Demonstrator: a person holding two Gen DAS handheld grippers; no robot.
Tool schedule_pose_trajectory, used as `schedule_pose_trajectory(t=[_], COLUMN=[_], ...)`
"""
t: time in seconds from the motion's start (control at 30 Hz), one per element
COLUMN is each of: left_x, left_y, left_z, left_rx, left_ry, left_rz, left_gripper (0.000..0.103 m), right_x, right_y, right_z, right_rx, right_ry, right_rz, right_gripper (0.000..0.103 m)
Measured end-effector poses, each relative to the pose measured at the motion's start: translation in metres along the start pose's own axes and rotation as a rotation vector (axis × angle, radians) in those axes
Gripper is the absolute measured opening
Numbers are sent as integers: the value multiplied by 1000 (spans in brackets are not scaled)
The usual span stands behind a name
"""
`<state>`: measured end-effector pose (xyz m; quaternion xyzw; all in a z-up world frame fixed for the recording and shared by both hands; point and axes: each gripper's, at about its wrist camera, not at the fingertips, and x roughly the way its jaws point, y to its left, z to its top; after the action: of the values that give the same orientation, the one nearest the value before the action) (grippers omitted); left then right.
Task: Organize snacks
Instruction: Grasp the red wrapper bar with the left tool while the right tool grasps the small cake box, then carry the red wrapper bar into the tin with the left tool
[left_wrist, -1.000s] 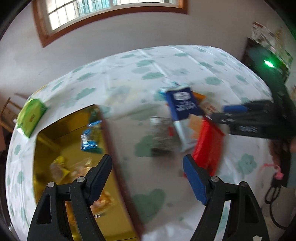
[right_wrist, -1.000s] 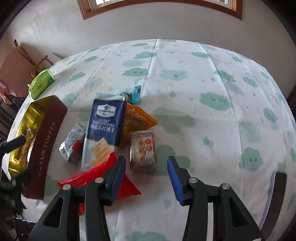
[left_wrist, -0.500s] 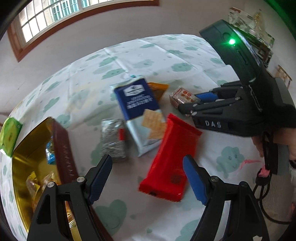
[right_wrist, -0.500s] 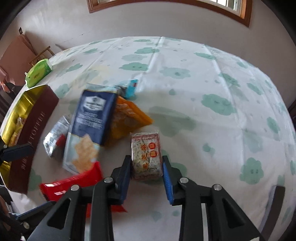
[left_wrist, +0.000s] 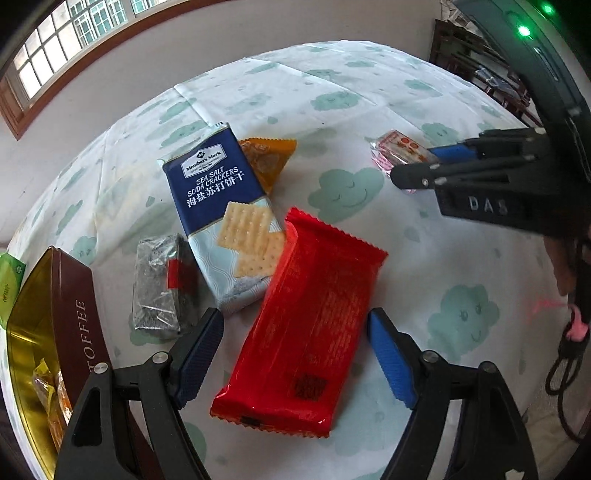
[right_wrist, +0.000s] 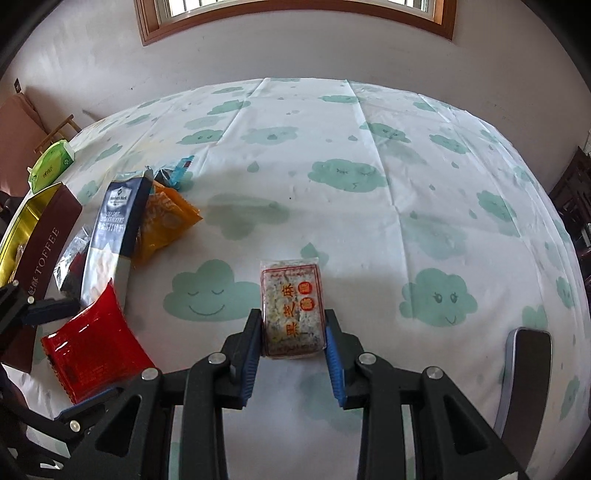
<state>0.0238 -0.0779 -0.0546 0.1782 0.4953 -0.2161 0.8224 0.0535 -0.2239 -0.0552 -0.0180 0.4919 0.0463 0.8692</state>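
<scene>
- "Member's Mark SEA SALT SODA CRACKERS" is read on the blue cracker pack (left_wrist: 218, 206); "TOFFEE" on the brown tin (left_wrist: 75, 332) at 9 o'clock.
- The sesame snack bar (right_wrist: 291, 310), printed with red characters, is pinched by the right gripper (right_wrist: 293, 341).
- The left gripper (left_wrist: 295, 354) is held spread around the red packet (left_wrist: 306, 332); pads apart from it.
- The tablecloth (right_wrist: 369, 221) is left bare from 12 to 3 o'clock.

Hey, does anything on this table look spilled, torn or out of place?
Nothing spilled or torn. The snacks lie in a loose heap: the cracker pack overlaps the orange packet, and the red packet rests on the cracker pack's corner. They are outside the toffee tin.
</scene>
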Motion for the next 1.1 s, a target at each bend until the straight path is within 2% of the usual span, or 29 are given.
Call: schedule_pose_trajectory(t=[0.07, 0.1, 0.13, 0.23, 0.3, 0.53, 0.73, 1.1], left_x=[0, -1, -2, -5, -6, -13, -18, -47], left_y=[0, -2, -3, -8, -9, -2, -5, 1], left_z=[0, -1, -1, -3, -5, -18, -21, -14], left_rx=[-8, -9, -11, -18, -34, -123, -128, -158], left_ry=[0, -2, -2, 1, 7, 26, 33, -31], left_rz=[-2, -14, -33, -31, -35, -67, -77, -30], left_gripper=[69, 58, 51, 41, 38, 38, 38, 38], right_x=[0, -1, -1, -1, -1, -2, -2, -2], right_y=[1, 1, 1, 1, 1, 3, 4, 4], right_z=[-1, -2, -2, -3, -3, -4, -4, -3], right_rx=[-5, -6, -8, -13, -15, -19, -20, -19], right_ry=[-5, -8, -11, -15, -18, -26, -26, -16], right_rz=[-6, -7, -8, -10, -11, -19, -21, -23], right_gripper=[32, 32, 32, 33, 33, 33, 33, 33])
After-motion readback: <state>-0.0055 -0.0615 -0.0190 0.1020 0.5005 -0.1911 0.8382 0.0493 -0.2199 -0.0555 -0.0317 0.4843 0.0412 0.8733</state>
